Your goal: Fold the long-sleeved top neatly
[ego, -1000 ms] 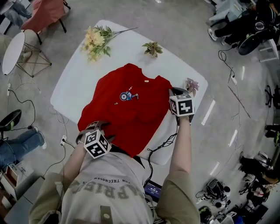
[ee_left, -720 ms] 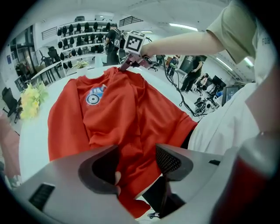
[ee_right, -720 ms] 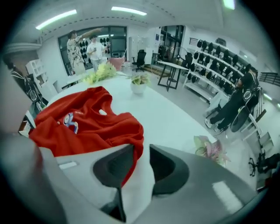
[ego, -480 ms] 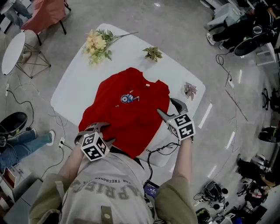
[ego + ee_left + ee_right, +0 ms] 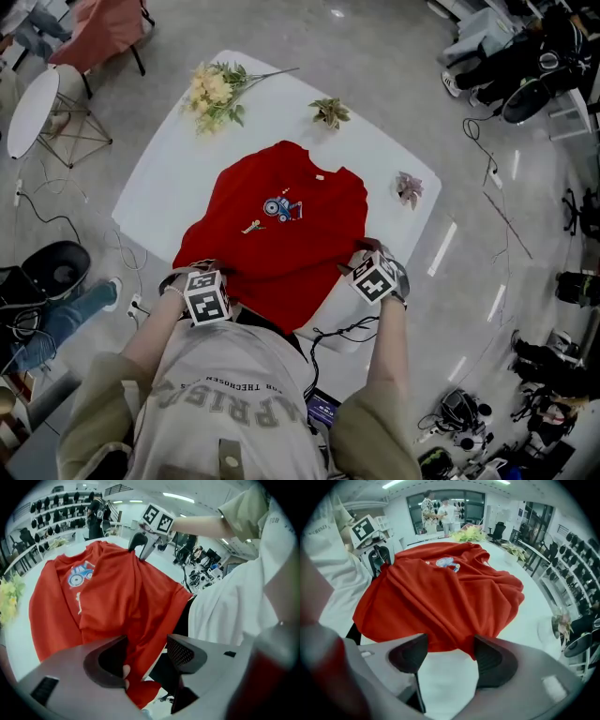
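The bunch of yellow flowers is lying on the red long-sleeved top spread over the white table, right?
No. The bunch of yellow flowers lies on the white table itself, at its far corner, clear of the red long-sleeved top; the head view shows this.
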The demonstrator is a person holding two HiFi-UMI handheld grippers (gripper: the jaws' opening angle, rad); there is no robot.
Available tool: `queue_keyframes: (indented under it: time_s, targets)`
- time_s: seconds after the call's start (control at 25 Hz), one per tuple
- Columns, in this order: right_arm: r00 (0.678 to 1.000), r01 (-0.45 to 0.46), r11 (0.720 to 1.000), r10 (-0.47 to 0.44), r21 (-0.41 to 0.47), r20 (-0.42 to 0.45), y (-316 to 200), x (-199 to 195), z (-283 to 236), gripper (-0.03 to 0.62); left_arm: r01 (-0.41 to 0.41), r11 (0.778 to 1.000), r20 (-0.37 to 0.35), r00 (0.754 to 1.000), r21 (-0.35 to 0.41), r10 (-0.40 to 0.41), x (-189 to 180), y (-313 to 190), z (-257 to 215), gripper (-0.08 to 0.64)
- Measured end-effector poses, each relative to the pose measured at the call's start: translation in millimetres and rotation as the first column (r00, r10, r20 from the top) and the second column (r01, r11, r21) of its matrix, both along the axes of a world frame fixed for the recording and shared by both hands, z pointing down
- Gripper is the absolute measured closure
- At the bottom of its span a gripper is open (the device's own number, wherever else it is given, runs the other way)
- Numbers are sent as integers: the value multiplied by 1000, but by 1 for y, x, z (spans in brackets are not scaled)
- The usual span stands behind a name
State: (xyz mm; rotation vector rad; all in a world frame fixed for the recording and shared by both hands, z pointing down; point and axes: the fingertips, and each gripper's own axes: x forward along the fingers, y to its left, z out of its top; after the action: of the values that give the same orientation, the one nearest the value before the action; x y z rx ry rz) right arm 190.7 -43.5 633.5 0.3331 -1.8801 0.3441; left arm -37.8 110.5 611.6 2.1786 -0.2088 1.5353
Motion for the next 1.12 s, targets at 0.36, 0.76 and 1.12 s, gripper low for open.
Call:
queue_keyframes:
  time_s: [0.36, 0.76, 1.12]
  targets:
    - [991, -115, 991, 109, 71, 83, -8, 1, -22, 282, 135, 988, -56, 990, 78, -131, -10, -1, -15, 291]
    - [839, -288, 957, 275, -46, 470, 60, -147, -105, 282, 371, 908, -38, 928, 197, -371, -137, 2, -25, 282]
    - [877, -246, 925, 339, -289, 341, 147, -303, -53, 284, 324, 930, -122, 944, 175, -306, -162, -9, -25, 282]
